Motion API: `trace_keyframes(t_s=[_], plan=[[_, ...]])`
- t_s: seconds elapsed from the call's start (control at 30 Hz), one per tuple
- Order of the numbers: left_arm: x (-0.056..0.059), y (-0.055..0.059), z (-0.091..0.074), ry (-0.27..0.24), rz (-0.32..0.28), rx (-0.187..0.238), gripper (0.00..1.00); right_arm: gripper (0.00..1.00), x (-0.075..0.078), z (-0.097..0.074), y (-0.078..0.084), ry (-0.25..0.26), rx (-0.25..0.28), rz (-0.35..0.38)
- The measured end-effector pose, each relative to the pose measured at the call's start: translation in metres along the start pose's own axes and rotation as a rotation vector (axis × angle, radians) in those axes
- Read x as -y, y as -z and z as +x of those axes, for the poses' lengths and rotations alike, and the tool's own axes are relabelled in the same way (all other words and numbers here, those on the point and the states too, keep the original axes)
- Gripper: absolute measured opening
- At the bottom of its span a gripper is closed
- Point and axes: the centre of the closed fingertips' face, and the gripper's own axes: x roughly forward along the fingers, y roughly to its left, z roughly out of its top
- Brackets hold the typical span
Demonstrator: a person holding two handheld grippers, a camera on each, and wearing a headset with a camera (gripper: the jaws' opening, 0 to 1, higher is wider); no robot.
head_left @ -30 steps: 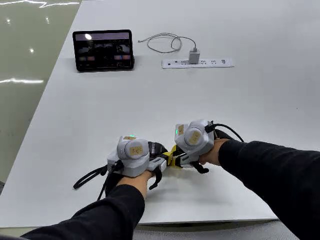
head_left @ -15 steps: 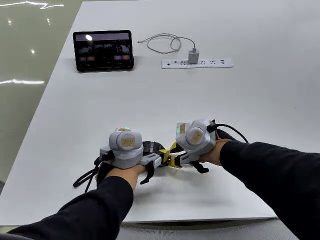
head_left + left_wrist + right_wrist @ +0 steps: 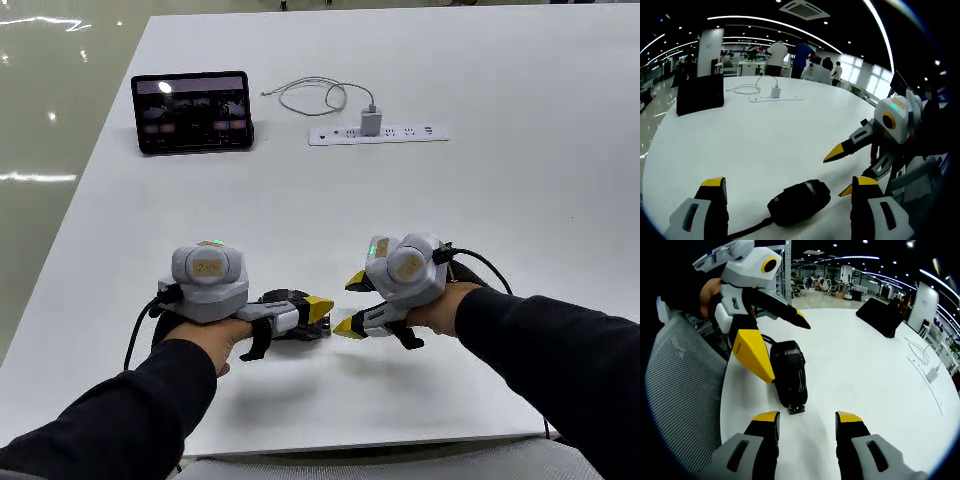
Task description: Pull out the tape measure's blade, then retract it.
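— Where is the tape measure [image 3: 790, 371] found?

— It is seen lying flat on the white surface [image 3: 480, 210], close to the near edge, between the two grippers. Its black case is framed by the jaws of the left gripper [image 3: 789, 182].

— Is it clamped by that gripper?

— No. The left jaws are held wide apart, with the case on the surface between them and a gap visible on either side. A thin black cord [image 3: 747, 230] is seen leaving the case toward the bottom of the left gripper view.

— And how is the right gripper [image 3: 807, 417] held?

— Its jaws are spread as well, and nothing is held in them. It is pointed at the case from the opposite side, with its yellow tips just short of it. The small hook [image 3: 796, 410] at the end of the case is turned toward this gripper.

— Are the two grippers in contact?

— They are kept apart; bare surface is visible between their tips in the head view.

— What else is carried by the surface?

— A dark tablet [image 3: 192, 110] is propped at the far left. Beside it, a white power strip [image 3: 378, 133] is laid out with a charger [image 3: 371, 122] plugged in, and a looped cable [image 3: 310, 95] is attached. All of these are well apart from the case.
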Motion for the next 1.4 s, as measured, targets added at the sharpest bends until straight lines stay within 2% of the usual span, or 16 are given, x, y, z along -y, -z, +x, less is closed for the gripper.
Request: trace_keyframes(t_s=[0.07,0.1,0.13,0.2,0.27,0.33,0.43,0.57,0.63,0.87,1.03,1.1,1.23,1.4], plan=[[0.004,-0.001,-0.003,0.045,-0.002,0.008,1.0,0.45,0.002,-0.004,0.001,0.014,0.007,0.01],[0.0,0.003,-0.005,0.041,0.012,-0.014,1.0,0.47,0.002,-0.008,0.001,0.019,0.016,0.019],[-0.001,0.005,-0.006,0.052,0.024,-0.018,1.0,0.48,0.003,-0.011,0.001,0.024,0.023,0.026],[-0.001,0.001,-0.01,0.085,0.049,0.02,1.0,0.52,0.005,-0.017,0.002,0.035,0.032,0.038],[-0.004,0.009,-0.018,0.1,0.084,-0.004,1.0,0.55,0.007,-0.026,0.004,0.05,0.048,0.051],[-0.009,0.012,-0.025,0.108,0.104,0.003,1.0,0.57,0.008,-0.032,0.012,0.063,0.046,0.059],[-0.012,0.015,-0.035,0.124,0.1,0.004,1.0,0.62,0.006,-0.036,0.025,0.067,0.032,0.056],[-0.022,0.026,-0.043,0.105,0.139,-0.038,1.0,0.65,0.005,-0.05,0.036,0.071,0.04,0.091],[-0.024,0.027,-0.047,0.105,0.146,-0.031,1.0,0.7,0.003,-0.056,0.04,0.062,0.048,0.125],[-0.027,0.034,-0.056,0.122,0.154,-0.042,1.0,0.77,0.008,-0.082,0.052,0.106,0.079,0.149],[-0.03,0.039,-0.061,0.127,0.148,-0.038,1.0,0.8,0.011,-0.102,0.069,0.144,0.097,0.177],[-0.032,0.039,-0.064,0.112,0.192,-0.035,1.0,0.83,0.012,-0.107,0.075,0.151,0.101,0.183],[-0.031,0.033,-0.072,0.123,0.158,-0.009,1.0,0.86,0.014,-0.12,0.09,0.169,0.103,0.208],[-0.036,0.04,-0.076,0.118,0.152,-0.017,1.0,0.9,0.019,-0.135,0.102,0.205,0.117,0.233]])
